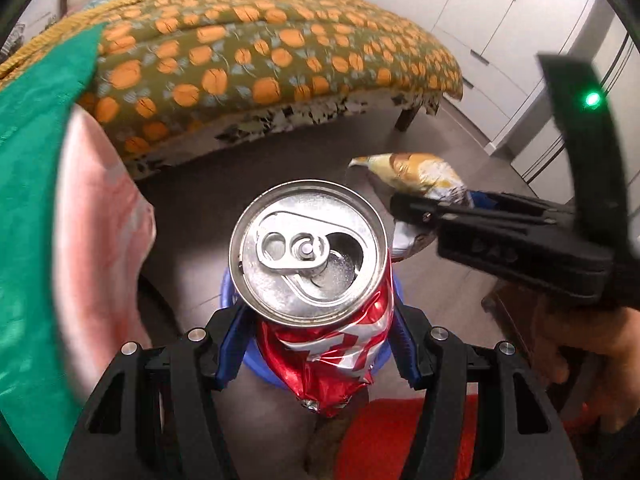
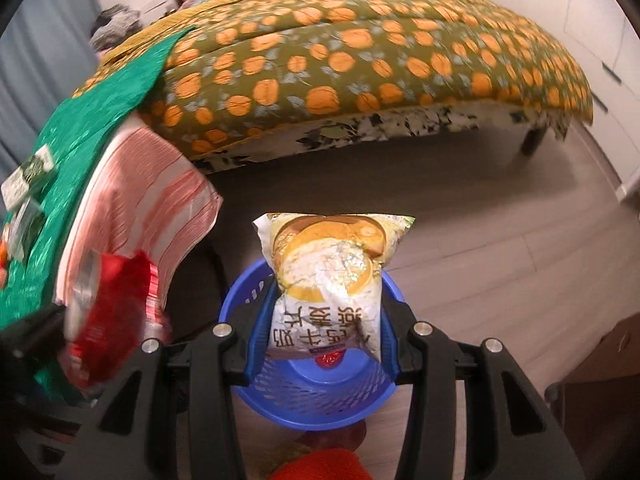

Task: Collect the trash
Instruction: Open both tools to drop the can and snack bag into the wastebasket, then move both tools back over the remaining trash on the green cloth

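My left gripper (image 1: 318,340) is shut on a crushed red and white soda can (image 1: 328,344), its silver top facing the camera. The can also shows blurred at the left of the right wrist view (image 2: 104,312). My right gripper (image 2: 324,328) is shut on a yellow and white snack wrapper (image 2: 328,276) and holds it above a blue plastic basket (image 2: 312,396). In the left wrist view the right gripper (image 1: 416,210) comes in from the right with the wrapper (image 1: 416,176), and the basket's rim (image 1: 226,292) peeks out behind the can.
A bed with an orange-patterned green cover (image 2: 360,56) stands behind. A green cloth (image 2: 92,120) and a pink striped cloth (image 2: 136,200) hang at the left. White cabinets (image 1: 500,32) line the right wall. A red object (image 2: 324,466) lies on the floor by the basket.
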Demonstrator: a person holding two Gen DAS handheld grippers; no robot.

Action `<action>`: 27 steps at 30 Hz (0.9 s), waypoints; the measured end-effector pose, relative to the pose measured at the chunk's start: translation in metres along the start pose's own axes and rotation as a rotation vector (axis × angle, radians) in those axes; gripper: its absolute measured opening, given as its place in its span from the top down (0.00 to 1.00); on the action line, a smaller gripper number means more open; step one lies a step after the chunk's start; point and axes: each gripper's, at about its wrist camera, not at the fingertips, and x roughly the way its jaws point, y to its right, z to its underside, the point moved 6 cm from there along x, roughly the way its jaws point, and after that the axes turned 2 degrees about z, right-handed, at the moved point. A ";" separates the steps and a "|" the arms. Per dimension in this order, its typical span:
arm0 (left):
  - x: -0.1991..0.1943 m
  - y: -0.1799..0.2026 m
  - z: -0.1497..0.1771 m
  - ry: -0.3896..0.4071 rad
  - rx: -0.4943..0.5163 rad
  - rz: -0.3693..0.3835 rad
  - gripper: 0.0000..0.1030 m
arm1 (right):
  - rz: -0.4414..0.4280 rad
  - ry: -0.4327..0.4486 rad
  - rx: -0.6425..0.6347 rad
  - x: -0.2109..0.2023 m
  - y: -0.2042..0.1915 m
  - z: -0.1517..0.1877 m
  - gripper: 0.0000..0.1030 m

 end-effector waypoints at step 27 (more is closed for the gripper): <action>-0.119 -0.016 0.036 0.211 0.006 -0.039 0.06 | -0.021 0.308 0.058 -0.079 -0.045 -0.046 0.20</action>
